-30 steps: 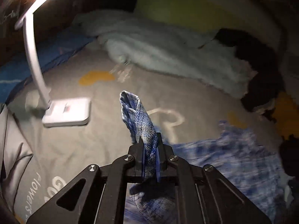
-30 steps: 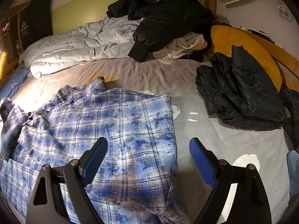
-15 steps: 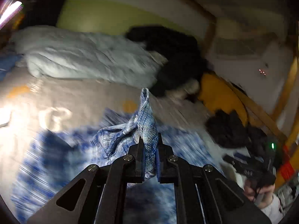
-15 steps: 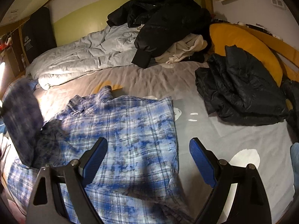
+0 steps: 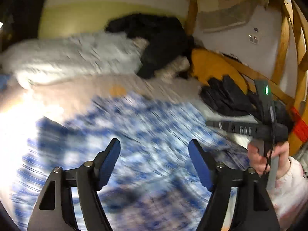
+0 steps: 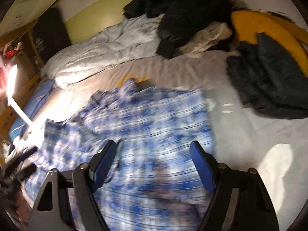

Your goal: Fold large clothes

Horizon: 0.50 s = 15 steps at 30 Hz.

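Left wrist view: left hand-held gripper (image 5: pixel 154 161) opening, nothing between its jaws, above the plaid shirt (image 5: pixel 146 127); right hand-held gripper (image 6: pixel 153 159) at three o'clock, closing, empty.

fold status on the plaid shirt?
Early. The blue plaid shirt lies spread on the bed, one side looking folded in to a straight edge, its far side bunched. Nothing is held: the left gripper is opening and the right gripper is closing, neither with cloth between its jaws. Left: further folds, plus the dark jackets piled nearby.
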Each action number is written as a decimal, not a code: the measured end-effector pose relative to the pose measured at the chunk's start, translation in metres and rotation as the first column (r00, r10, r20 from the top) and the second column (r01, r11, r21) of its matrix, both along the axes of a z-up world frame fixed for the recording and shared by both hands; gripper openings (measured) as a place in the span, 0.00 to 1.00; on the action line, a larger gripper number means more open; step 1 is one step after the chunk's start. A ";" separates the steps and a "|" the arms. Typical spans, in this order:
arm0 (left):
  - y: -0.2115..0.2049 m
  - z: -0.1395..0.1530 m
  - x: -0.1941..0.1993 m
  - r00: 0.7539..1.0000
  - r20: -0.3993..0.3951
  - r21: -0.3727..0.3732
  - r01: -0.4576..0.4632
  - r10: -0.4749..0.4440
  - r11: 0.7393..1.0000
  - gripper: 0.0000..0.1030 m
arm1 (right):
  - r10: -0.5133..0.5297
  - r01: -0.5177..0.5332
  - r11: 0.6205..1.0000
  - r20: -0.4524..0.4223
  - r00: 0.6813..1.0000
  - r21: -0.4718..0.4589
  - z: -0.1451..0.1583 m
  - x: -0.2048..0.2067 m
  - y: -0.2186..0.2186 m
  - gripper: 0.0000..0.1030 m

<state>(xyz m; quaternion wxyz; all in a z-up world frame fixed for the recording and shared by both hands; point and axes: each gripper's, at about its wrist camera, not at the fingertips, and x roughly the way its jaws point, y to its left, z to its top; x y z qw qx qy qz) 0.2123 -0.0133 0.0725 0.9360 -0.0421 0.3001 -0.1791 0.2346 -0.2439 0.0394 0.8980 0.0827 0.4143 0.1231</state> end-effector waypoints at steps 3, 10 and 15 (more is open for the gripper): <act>0.026 0.007 0.009 0.996 -0.002 -0.013 -0.086 0.086 0.996 0.77 | 0.080 -0.080 0.997 -0.020 0.997 0.004 -0.011 -0.001 0.024 0.67; 0.085 0.002 0.022 0.941 -0.029 0.040 -0.335 0.336 0.941 0.77 | 0.224 -0.224 0.975 -0.107 0.969 0.012 -0.046 -0.004 0.076 0.60; 0.125 -0.001 0.025 0.899 -0.052 0.029 -0.434 0.435 0.901 0.77 | 0.215 -0.223 0.974 -0.140 0.967 -0.048 -0.067 0.005 0.094 0.54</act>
